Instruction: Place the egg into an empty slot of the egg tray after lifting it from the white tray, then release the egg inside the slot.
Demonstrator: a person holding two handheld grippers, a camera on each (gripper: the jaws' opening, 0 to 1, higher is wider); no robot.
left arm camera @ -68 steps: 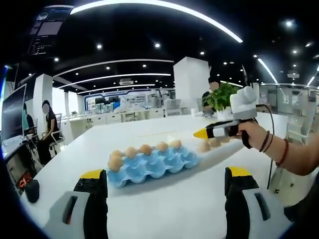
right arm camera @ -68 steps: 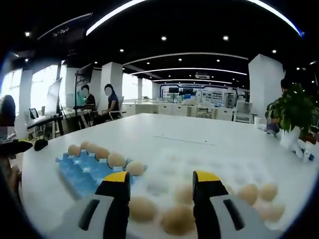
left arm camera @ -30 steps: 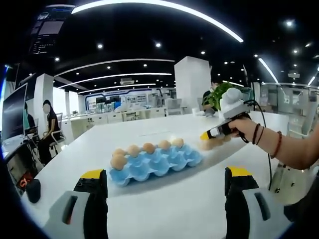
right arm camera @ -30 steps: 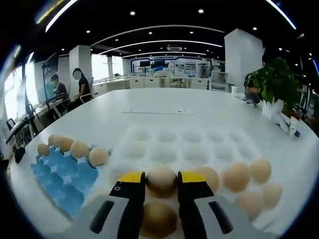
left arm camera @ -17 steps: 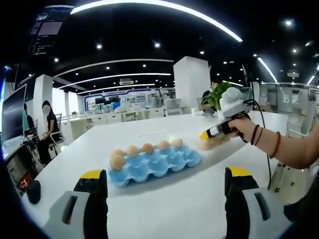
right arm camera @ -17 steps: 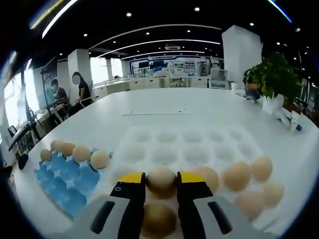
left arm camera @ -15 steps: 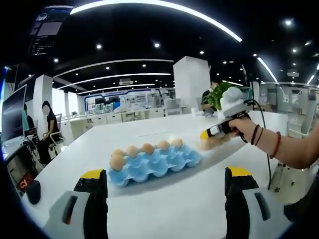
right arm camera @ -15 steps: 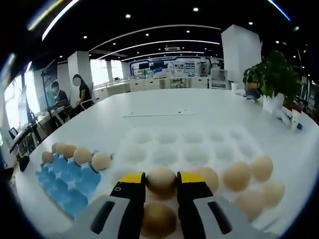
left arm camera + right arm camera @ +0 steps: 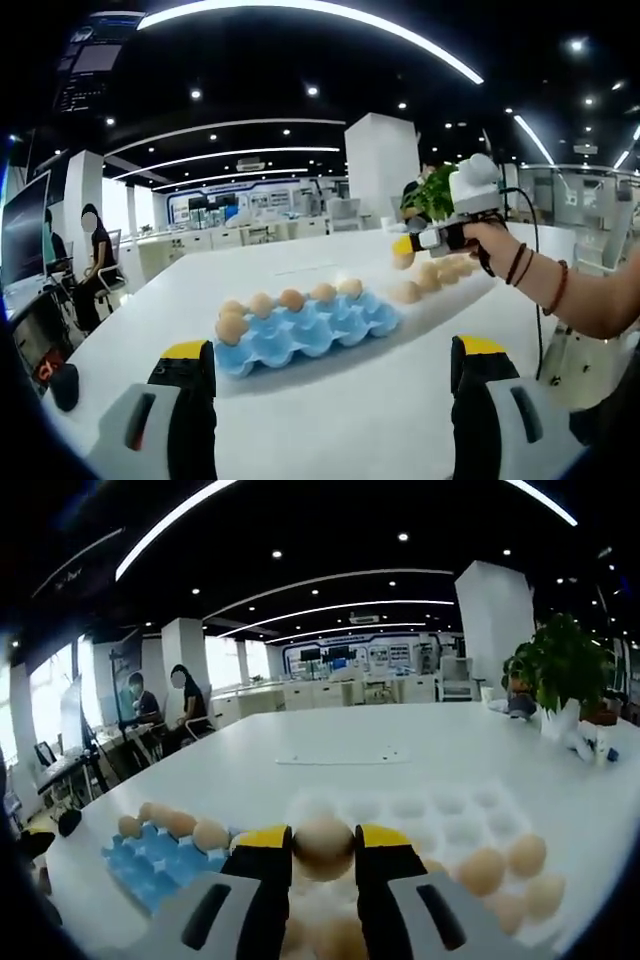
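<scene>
Tan-shelled, the egg [image 9: 323, 847] sits pinched between the yellow tips of your right gripper [image 9: 322, 852], lifted clear above the white tray [image 9: 455, 830]. In the left gripper view you hold that gripper [image 9: 404, 250] up and past the far end of the blue egg tray [image 9: 305, 330]. From the right gripper view, the egg tray [image 9: 150, 870] lies low and to the left of the jaws, so your carry goes left and down. Its far row is filled; nearer slots look empty. The egg's long axis seems to run roughly along the jaws, though that is hard to judge. Your left gripper [image 9: 335, 390] hangs wide open and empty, nearer the egg tray but idle.
</scene>
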